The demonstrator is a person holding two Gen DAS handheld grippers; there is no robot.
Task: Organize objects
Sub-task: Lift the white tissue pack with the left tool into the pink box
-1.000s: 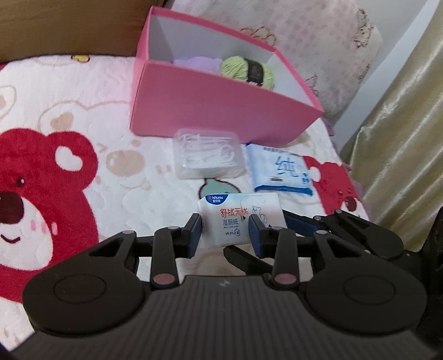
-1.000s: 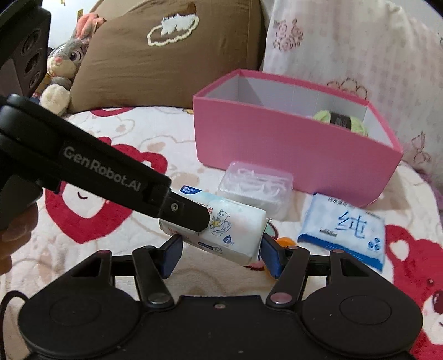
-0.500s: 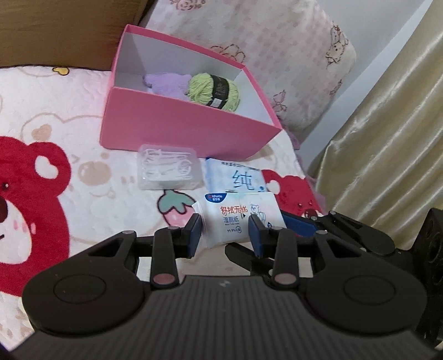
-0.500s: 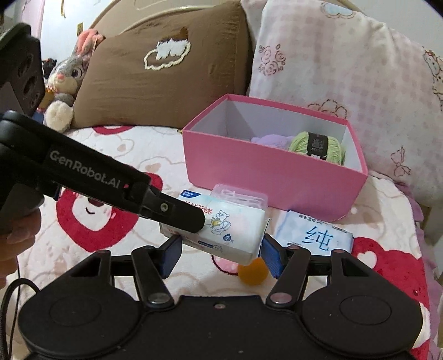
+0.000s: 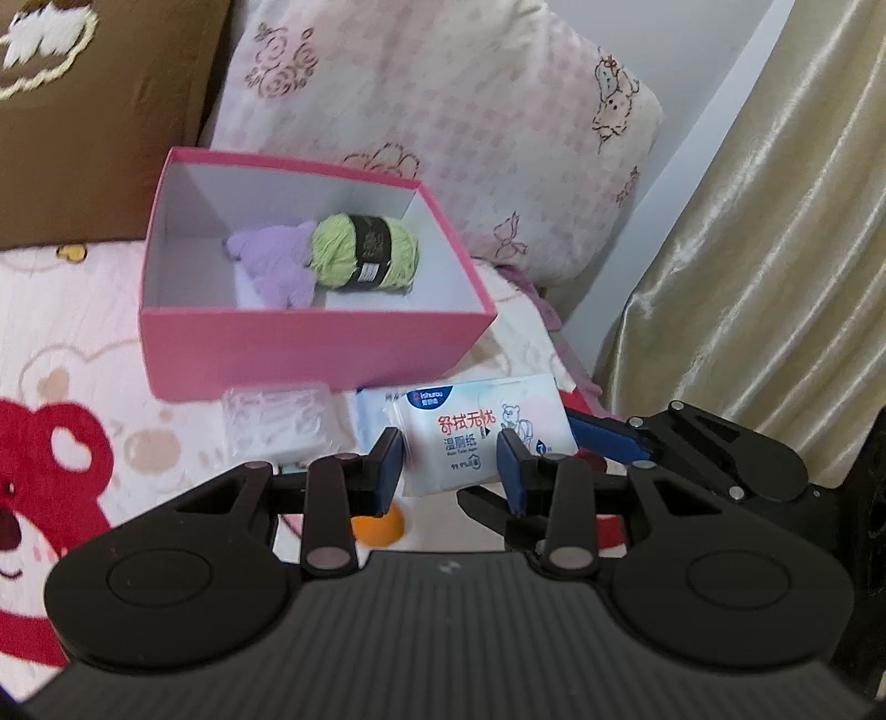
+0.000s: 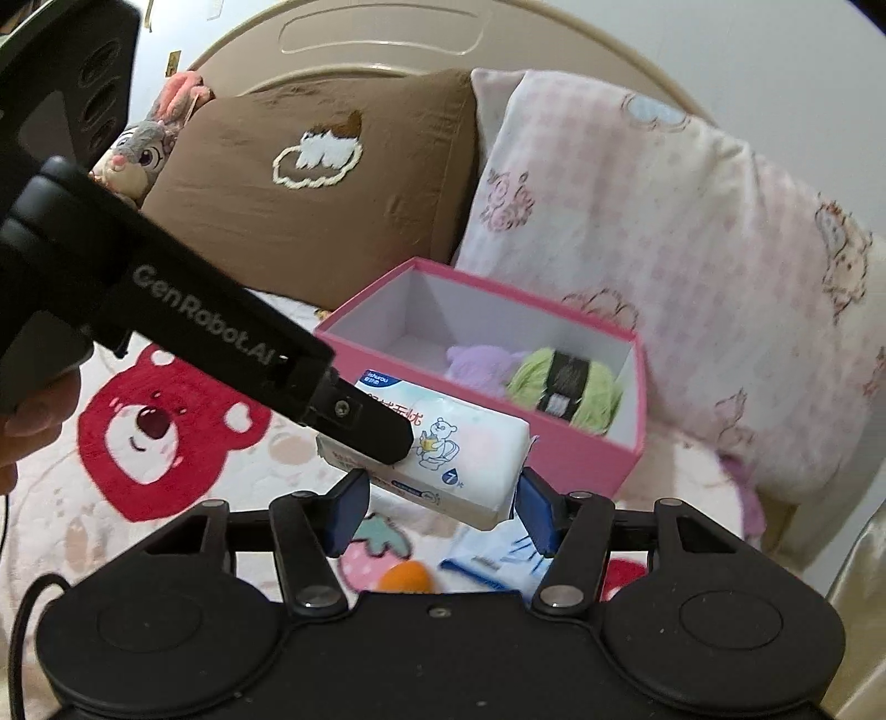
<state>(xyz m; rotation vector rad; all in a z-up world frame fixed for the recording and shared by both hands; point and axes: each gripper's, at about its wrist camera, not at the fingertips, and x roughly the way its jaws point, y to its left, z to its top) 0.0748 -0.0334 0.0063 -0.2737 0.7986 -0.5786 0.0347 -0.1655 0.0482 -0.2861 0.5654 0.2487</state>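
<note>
Two tools, left (image 5: 449,465) and right (image 6: 440,507), both clamp one wipes pack (image 5: 480,429), right closing; pink box (image 5: 310,346) holds one yarn ball (image 5: 362,253).

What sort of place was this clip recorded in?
Most likely a bedroom, on a bed: a curved headboard, a brown pillow and a pink pillow leaning against it, a bear-print blanket underneath, and a stuffed bunny.

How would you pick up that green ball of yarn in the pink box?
Come straight down from above: the pink box walls block the sides. Pinch the yarn across its middle at the dark paper band, where it is narrowest, clear of the purple toy touching one end.
</note>
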